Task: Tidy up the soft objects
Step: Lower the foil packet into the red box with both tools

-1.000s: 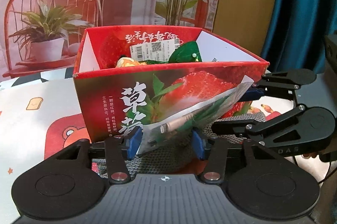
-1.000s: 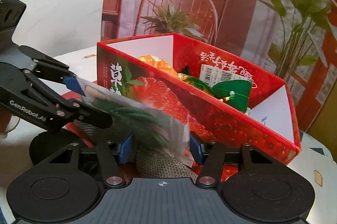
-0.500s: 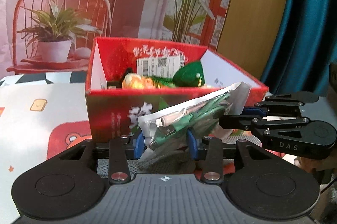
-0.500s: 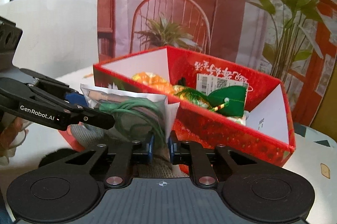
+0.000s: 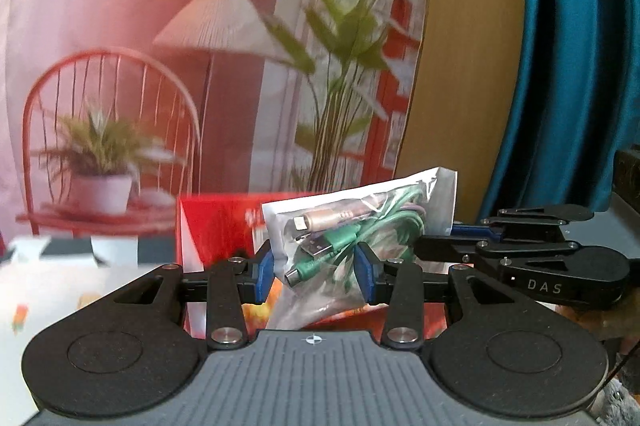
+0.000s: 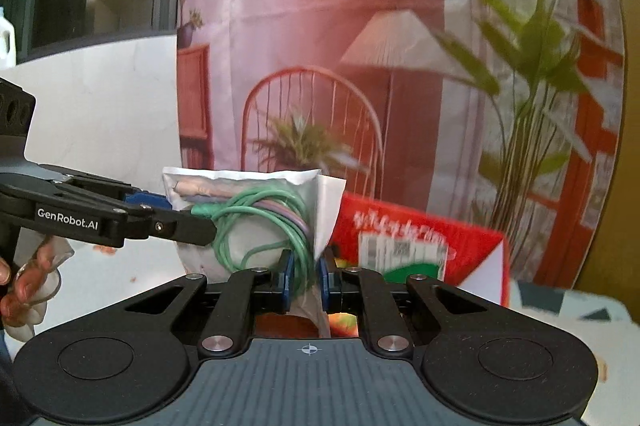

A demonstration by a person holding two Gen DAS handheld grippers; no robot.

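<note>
Clear plastic pouch of coiled green cables (image 5: 360, 226) hangs clamped between left gripper (image 5: 316, 268) and right gripper (image 6: 306, 280), above the red cardboard strawberry box (image 6: 424, 230). Judging by this, it is not yet stowed; lowering it in remains.

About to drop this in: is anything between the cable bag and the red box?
Nothing visible. The cable bag is pinched by the left gripper and the right gripper, up in the air in front of the red box. The box's inside is mostly hidden here.

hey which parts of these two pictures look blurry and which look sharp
Left wrist view: the bag of cables and left gripper are sharp; the red box and backdrop smear. Right wrist view: the box label is smeared, the right gripper crisp; fisheye bends the edges.
</note>
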